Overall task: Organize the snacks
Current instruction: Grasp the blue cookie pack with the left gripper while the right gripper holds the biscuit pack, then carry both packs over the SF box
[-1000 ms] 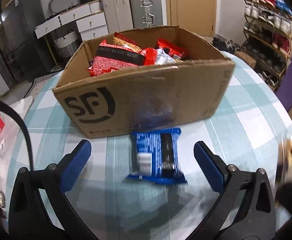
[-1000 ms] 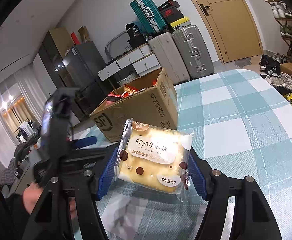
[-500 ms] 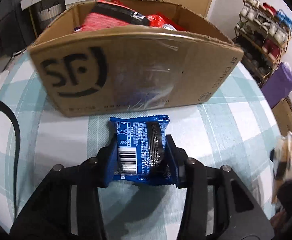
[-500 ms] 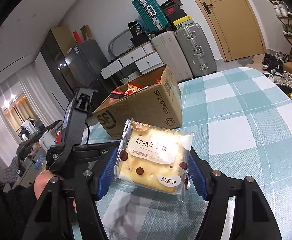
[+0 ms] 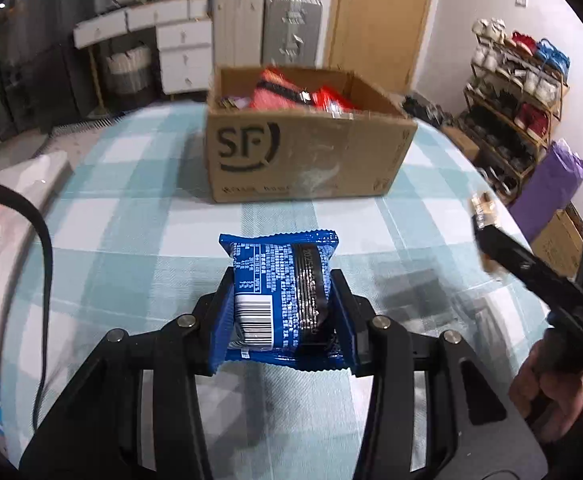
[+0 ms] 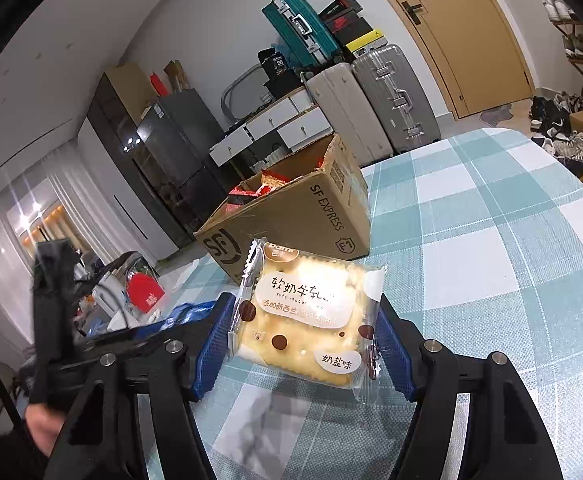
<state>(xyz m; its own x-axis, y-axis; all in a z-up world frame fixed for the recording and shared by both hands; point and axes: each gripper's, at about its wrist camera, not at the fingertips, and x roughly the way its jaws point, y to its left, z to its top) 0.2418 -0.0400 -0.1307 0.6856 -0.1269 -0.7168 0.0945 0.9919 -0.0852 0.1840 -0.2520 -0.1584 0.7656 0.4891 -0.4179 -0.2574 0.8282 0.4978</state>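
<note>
My left hand-held gripper (image 5: 282,300) is clenched on the blue snack packet (image 5: 281,296), held above the checked table (image 5: 131,216), short of the cardboard box (image 5: 303,152) at its far edge. My right hand-held gripper (image 6: 305,336) grips the nougat cracker pack (image 6: 307,320). I judge this the carrying step; next, each pack must clear the box rim before I let go.
</note>
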